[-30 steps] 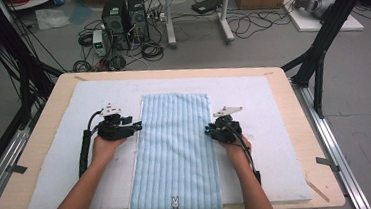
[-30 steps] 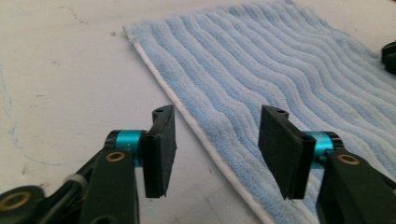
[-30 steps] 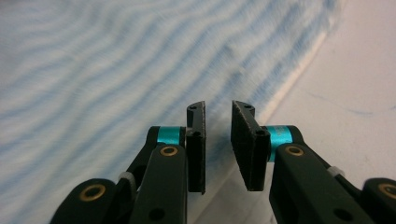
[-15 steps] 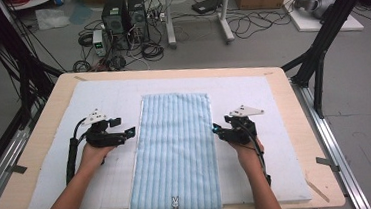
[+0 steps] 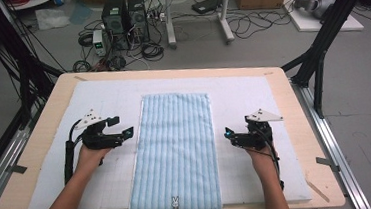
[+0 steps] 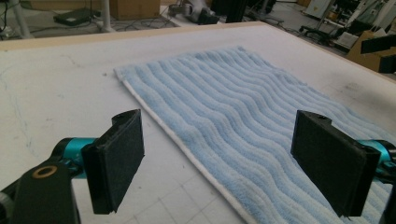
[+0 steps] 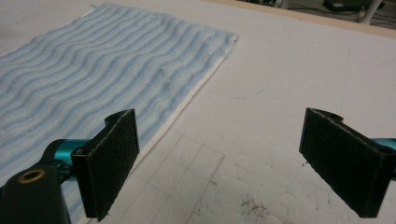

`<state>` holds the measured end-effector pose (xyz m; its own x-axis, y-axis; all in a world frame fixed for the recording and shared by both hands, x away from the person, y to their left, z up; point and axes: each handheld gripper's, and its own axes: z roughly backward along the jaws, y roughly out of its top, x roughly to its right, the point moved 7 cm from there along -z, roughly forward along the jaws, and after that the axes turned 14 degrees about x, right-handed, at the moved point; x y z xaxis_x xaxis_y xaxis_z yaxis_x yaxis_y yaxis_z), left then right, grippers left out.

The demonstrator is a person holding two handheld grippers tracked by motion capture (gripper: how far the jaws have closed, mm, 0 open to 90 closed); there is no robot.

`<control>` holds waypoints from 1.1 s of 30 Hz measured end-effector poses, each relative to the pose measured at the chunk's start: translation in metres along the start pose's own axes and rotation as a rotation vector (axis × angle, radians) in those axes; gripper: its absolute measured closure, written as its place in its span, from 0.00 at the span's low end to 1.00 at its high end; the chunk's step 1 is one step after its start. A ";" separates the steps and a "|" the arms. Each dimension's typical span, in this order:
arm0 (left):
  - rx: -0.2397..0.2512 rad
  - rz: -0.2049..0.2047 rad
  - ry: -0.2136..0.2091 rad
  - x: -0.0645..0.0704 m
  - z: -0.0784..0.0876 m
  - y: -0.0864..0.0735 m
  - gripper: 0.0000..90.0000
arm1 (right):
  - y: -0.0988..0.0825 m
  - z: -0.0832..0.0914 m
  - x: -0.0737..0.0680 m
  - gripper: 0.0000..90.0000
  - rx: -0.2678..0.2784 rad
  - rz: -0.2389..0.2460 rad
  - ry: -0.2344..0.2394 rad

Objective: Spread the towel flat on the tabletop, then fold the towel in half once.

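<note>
- High view: the blue striped towel [image 5: 177, 153] is lying flat down the middle of the white mat [image 5: 253, 94], its long axis running from the far side towards the person, with its near end, marked by a small rabbit, hanging just over the table's near edge. The left gripper [image 5: 128, 132] is sitting just beside the towel's left long edge, and the right gripper [image 5: 228, 132] is sitting a little further off the right long edge; both are pointing inwards at the cloth. By my reading, the left one is the nearer of the two.
- Left gripper view: the jaws are standing wide apart with nothing between the pads [image 6: 119, 158]. The towel [image 6: 243, 116] is stretching ahead and to the right, its pale hem running diagonally under the gap between them.
- Right gripper view: the jaws have just been opening and are standing wide, gripping nothing; one pad [image 7: 114, 158] is hanging over the towel's [image 7: 93, 65] edge, the other over bare mat [image 7: 289, 70].
- Judgement: any coming grasp is depending on each gripper reaching inwards, across the towel's short axis, to its own long edge.
</note>
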<state>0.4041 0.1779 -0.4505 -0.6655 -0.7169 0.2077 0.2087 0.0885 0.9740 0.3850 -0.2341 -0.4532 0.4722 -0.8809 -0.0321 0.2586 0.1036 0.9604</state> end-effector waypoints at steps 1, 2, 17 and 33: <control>-0.006 0.003 0.004 -0.001 0.001 -0.001 0.20 | 0.000 0.000 0.001 0.12 0.000 0.001 -0.005; -0.007 0.006 0.006 -0.002 0.001 -0.001 0.20 | -0.001 0.000 0.001 0.12 -0.004 -0.002 -0.010; -0.031 0.008 0.013 -0.001 -0.003 -0.006 0.21 | -0.002 0.004 0.003 0.12 -0.011 -0.022 -0.011; -0.034 0.040 0.085 -0.022 -0.019 0.001 0.27 | -0.004 0.004 0.000 0.12 -0.020 -0.040 0.011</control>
<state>0.4323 0.1807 -0.4555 -0.5934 -0.7692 0.2371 0.2592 0.0963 0.9610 0.3809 -0.2357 -0.4556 0.4700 -0.8796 -0.0734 0.2941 0.0777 0.9526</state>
